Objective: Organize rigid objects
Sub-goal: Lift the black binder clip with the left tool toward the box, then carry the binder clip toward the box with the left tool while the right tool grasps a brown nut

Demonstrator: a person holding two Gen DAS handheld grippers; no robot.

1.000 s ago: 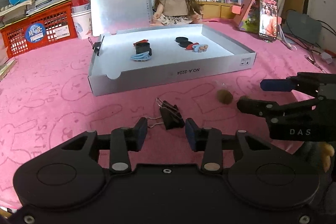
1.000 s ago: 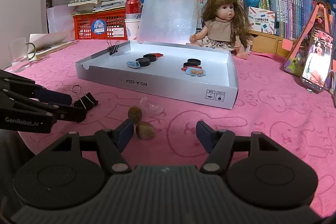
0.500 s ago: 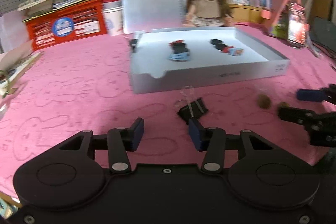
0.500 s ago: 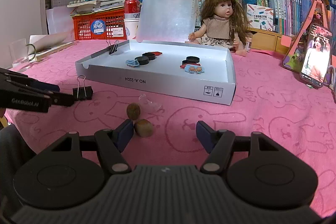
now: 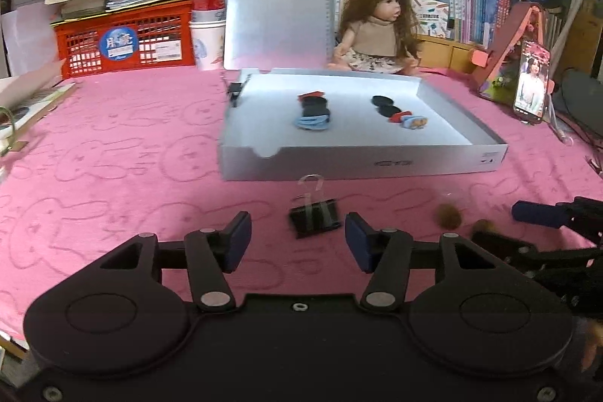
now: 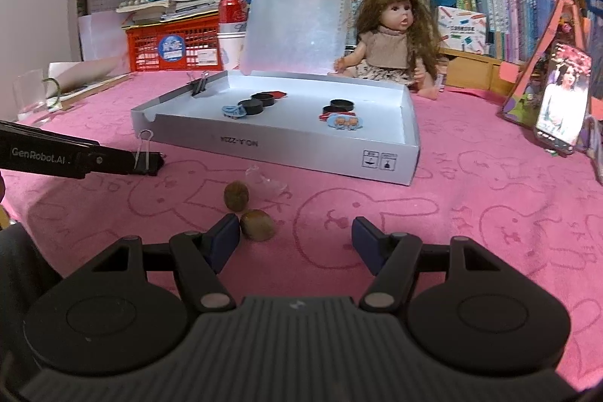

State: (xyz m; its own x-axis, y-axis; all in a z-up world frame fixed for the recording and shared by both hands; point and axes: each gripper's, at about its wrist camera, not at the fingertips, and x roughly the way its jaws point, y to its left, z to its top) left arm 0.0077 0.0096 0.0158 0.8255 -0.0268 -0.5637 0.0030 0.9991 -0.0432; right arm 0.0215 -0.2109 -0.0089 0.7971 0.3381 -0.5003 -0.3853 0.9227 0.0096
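A black binder clip (image 5: pixel 314 221) stands on the pink cloth just ahead of my open left gripper (image 5: pixel 297 243), between the finger lines but not held; it also shows in the right wrist view (image 6: pixel 145 162). Two brown nuts (image 6: pixel 236 195) (image 6: pixel 257 230) lie in front of my open right gripper (image 6: pixel 296 240), the nearer one beside its left fingertip. The white box (image 5: pixel 361 162) holds black caps (image 5: pixel 316 104), a blue clip (image 5: pixel 311 123) and small stickers (image 6: pixel 343 122). Another binder clip (image 6: pixel 199 86) grips the box's rim.
A doll (image 6: pixel 392 36) sits behind the box, whose clear lid (image 6: pixel 297 21) stands upright. A phone on a stand (image 6: pixel 561 97) is at the right. A red basket (image 5: pixel 124 42), cups with a can (image 5: pixel 208 25) and books line the back.
My left gripper pulled back and swung left, and the binder clip now stands free in front of it with its handles up. The right gripper stayed nearly still.
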